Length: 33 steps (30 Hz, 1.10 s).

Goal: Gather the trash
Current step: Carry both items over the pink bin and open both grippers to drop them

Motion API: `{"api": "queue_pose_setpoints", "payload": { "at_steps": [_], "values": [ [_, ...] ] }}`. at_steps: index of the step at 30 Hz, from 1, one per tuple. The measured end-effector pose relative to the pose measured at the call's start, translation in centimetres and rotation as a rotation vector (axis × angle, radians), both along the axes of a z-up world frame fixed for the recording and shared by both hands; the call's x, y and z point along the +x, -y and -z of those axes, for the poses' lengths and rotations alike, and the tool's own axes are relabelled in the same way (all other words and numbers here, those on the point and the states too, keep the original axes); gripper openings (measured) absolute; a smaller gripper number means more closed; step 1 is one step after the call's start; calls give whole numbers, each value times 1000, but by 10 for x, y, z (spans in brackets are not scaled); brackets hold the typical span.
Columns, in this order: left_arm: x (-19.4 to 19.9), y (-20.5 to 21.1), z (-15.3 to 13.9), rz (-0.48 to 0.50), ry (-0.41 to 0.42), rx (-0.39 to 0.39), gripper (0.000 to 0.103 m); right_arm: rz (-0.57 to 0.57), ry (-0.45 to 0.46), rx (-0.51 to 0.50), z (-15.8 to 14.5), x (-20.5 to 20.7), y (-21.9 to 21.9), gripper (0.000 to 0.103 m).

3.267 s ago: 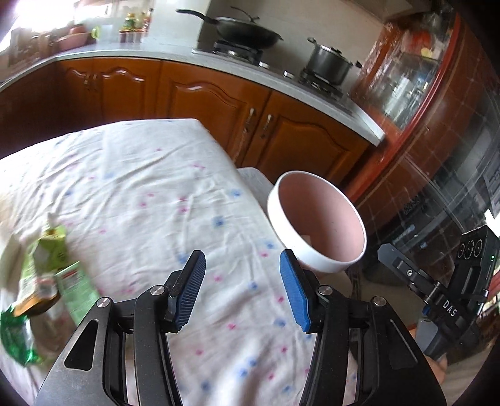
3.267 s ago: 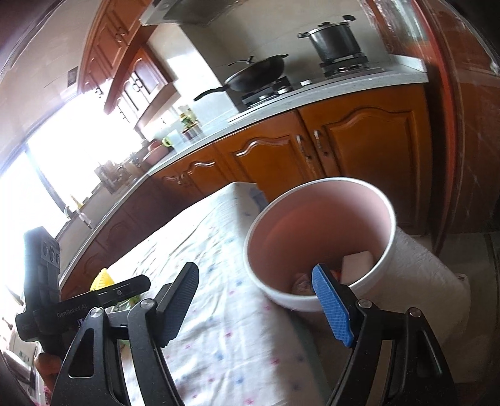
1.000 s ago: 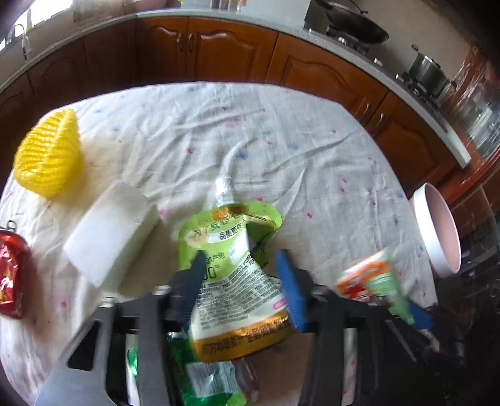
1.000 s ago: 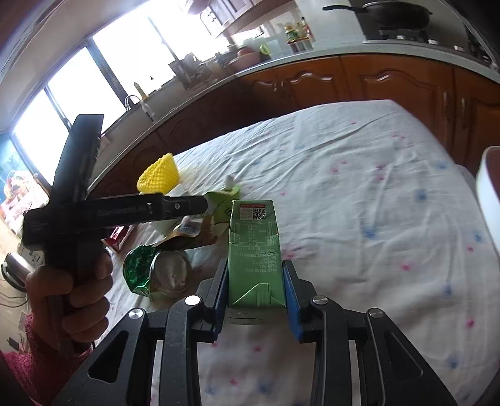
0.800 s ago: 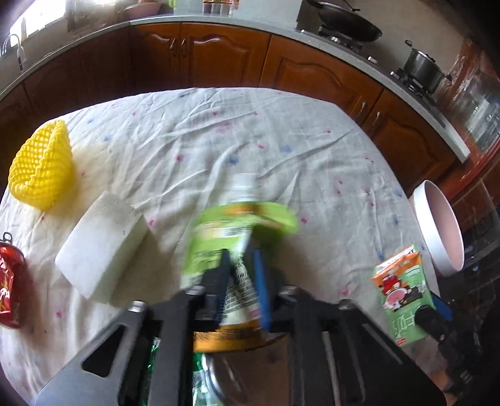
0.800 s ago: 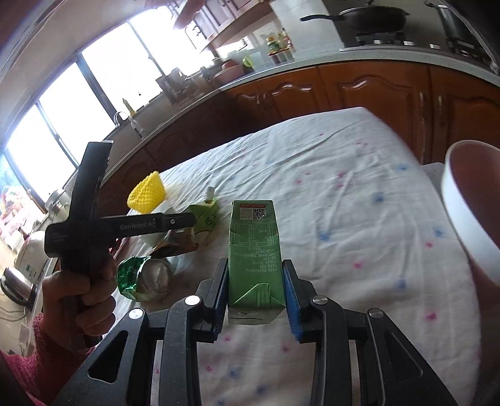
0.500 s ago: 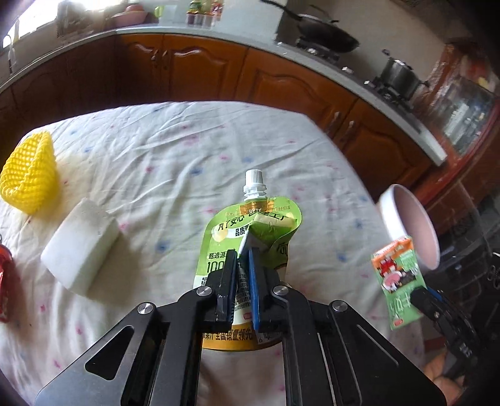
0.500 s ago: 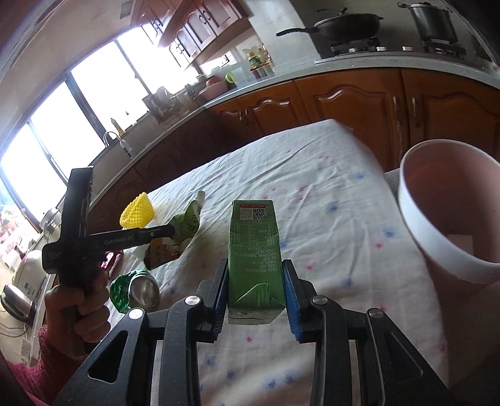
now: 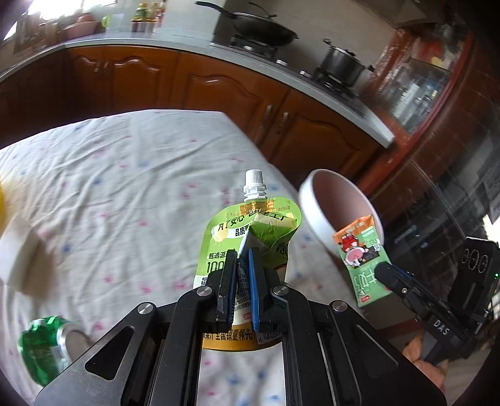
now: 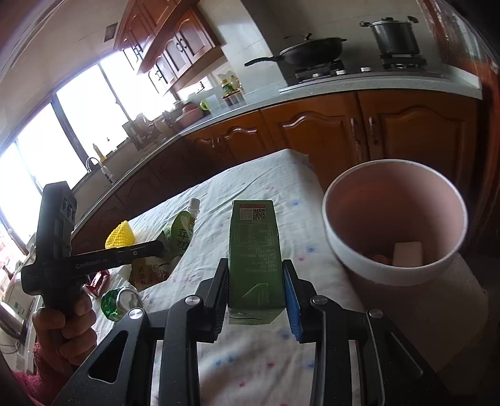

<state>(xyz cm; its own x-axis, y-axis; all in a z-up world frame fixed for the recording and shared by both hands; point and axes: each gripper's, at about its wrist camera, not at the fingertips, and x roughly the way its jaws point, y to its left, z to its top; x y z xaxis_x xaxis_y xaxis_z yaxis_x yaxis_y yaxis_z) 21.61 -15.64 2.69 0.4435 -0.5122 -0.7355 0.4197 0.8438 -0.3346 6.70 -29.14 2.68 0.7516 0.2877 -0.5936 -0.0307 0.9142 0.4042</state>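
Left gripper [image 9: 241,282] pinches the pouch [image 9: 250,237], right gripper [image 10: 255,289] clamps the carton [image 10: 254,250], both over the table [image 10: 250,359]; carry each above the bin [image 10: 368,271] rim before letting go

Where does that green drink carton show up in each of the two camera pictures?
Left wrist view: the green drink carton is at the right, held by the right gripper, before the pink bin.
Right wrist view: carton at centre, clamped upright between the fingers.
Shared landmark: the black wok.
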Motion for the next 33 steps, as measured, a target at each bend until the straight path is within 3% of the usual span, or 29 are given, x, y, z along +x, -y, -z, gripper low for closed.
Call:
{"api": "queue_pose_setpoints", "payload": {
  "at_steps": [17,33],
  "values": [
    [-11,79,-13,128,2,-32,6,137,28,-12,-11,-33,58,33],
    [14,153,-22,208,-36,-31,6,234,27,-27,-14,-19,110,33]
  ]
}}
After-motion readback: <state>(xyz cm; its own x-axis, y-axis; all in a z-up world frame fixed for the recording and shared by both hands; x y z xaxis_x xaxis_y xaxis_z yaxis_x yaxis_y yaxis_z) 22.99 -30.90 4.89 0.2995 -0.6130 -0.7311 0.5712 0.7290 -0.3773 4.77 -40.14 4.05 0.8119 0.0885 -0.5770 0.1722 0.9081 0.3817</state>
